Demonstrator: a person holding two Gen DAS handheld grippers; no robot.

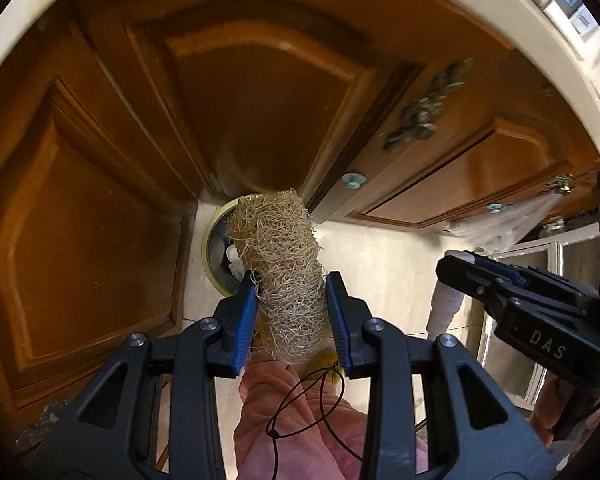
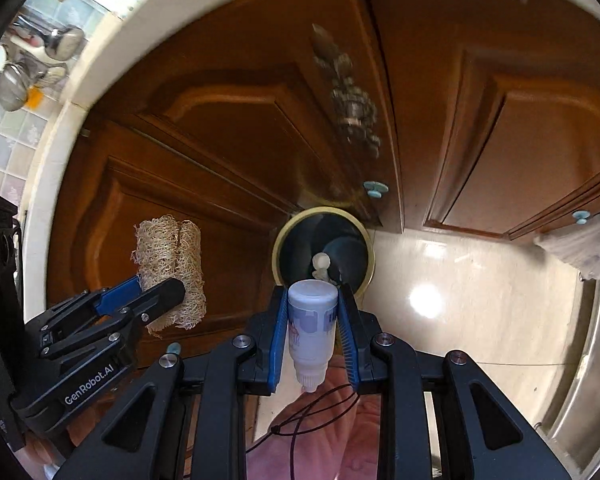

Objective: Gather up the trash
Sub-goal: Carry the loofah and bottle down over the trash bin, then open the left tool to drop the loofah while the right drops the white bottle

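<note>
My left gripper (image 1: 291, 300) is shut on a tan loofah sponge (image 1: 280, 264) and holds it upright above the round trash bin (image 1: 214, 248), which stands on the floor at the cabinet corner. My right gripper (image 2: 313, 312) is shut on a small white plastic bottle (image 2: 311, 328), cap end toward the camera, held above the bin's open mouth (image 2: 296, 240). White crumpled trash (image 2: 321, 264) lies inside the bin. The left gripper with the loofah (image 2: 172, 264) shows at the left of the right wrist view; the right gripper (image 1: 472, 268) shows at the right of the left wrist view.
Brown wooden cabinet doors (image 1: 252, 100) with ornate metal handles (image 1: 424, 108) and pale blue knobs (image 1: 354, 180) surround the bin. The floor (image 2: 460, 292) is glossy cream tile. A white plastic bag (image 2: 584, 248) hangs at the right. Kitchen utensils (image 2: 28, 64) hang at upper left.
</note>
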